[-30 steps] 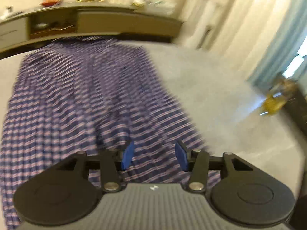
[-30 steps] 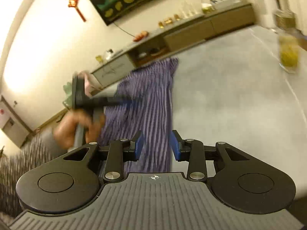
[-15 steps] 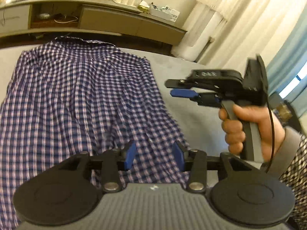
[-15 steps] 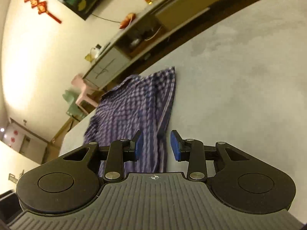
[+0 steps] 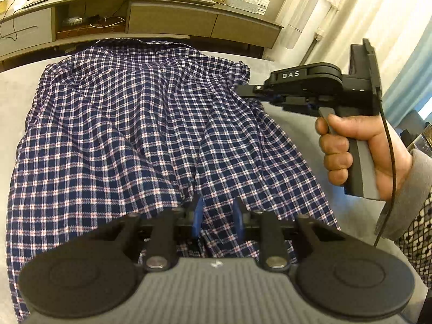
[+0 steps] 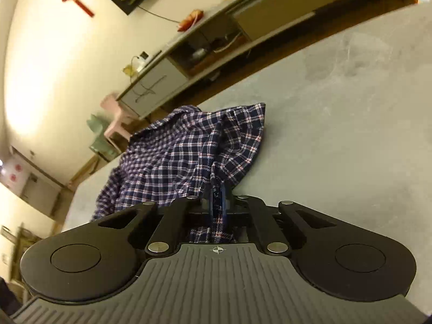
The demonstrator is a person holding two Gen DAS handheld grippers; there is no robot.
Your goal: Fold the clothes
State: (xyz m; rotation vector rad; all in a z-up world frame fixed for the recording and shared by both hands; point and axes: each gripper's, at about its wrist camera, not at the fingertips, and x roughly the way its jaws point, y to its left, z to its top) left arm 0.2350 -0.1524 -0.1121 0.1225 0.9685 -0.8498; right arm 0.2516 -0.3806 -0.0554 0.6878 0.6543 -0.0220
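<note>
step in hand: getting hold of the shirt [image 5: 151, 135] for the first fold. the checked shirt lies spread, rumpled, on a grey surface [image 6: 351, 135], its far edge toward the cabinet [image 5: 172, 19] at 12 o'clock.

right tongs [image 6: 216, 202] are pressed together, pinching a fold of the shirt's right edge; cloth bunches between the blue pads and rises a little there. in the left view the right tongs [image 5: 243, 91] bite the shirt's upper right edge at about 2 o'clock, right hand [image 5: 361, 148] on the grip.

left tongs [image 5: 216, 216] are spread, pads apart, over the near hem at 6 o'clock; nothing pinched, contact unclear.

next, likely: left tongs shut on the near hem, then both carry that side over toward 9 o'clock. needs an even lift so the cloth doesn't bunch.
</note>
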